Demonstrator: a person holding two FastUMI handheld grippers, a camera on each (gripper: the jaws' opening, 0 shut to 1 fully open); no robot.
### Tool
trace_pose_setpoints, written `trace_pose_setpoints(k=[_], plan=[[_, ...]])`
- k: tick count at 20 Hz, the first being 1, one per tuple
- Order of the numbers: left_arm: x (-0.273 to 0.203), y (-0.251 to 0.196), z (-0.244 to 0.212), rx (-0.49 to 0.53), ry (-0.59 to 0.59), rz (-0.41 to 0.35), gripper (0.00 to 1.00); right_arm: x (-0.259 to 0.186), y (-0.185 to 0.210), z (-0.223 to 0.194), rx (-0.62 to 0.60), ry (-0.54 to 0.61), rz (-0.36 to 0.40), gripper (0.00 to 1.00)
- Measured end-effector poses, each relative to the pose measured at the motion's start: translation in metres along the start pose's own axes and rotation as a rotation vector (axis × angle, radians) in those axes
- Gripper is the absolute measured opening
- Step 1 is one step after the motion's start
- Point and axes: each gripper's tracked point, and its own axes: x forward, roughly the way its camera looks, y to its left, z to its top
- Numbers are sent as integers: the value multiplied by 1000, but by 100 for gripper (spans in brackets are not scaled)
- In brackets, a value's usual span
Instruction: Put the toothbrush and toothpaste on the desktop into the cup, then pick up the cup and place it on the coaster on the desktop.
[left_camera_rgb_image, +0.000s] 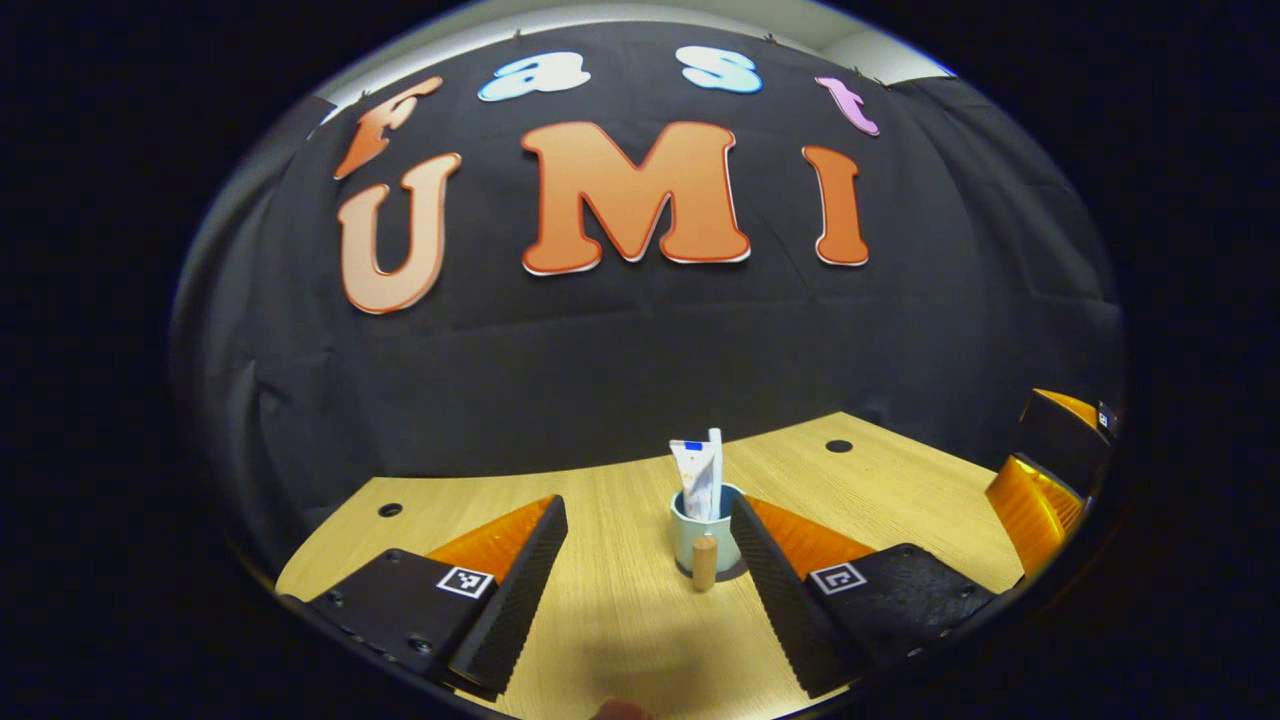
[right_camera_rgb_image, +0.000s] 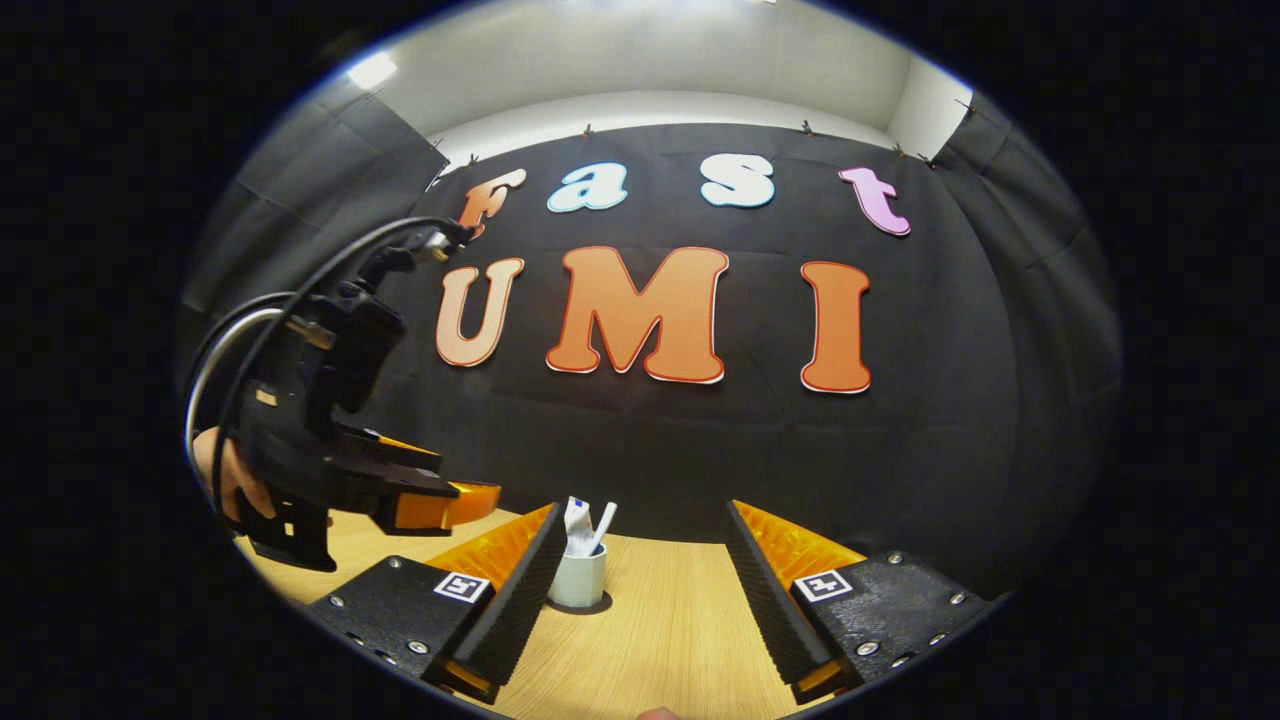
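Left gripper view: the left gripper hangs low over the wooden worktop, its black ribbed fingers spread wide apart and holding nothing. Each finger carries a small square black-and-white marker; no words can be read on them. Just past the fingertips stands the cup, pale blue-green with a light wooden handle facing the camera. It sits on a dark round coaster, near the middle of the worktop and well short of the far edge. The toothpaste, a white tube with blue print too small to read, stands upright in the cup, and the white toothbrush rises beside it. Two dark holes mark the worktop near its far edge.

In the right gripper view, the right gripper also has its fingers wide apart and empty, with the cup farther off. The left gripper shows at the side, held by a hand.
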Motion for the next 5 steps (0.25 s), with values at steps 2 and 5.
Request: trace_pose_setpoints(k=[2, 5], plan=[[-24, 18, 3, -15, -25, 35, 99, 0, 6, -6, -22, 11, 5, 95], [-40, 44, 7, -11, -79, 101, 99, -1, 13, -7, -43, 7, 7, 95]])
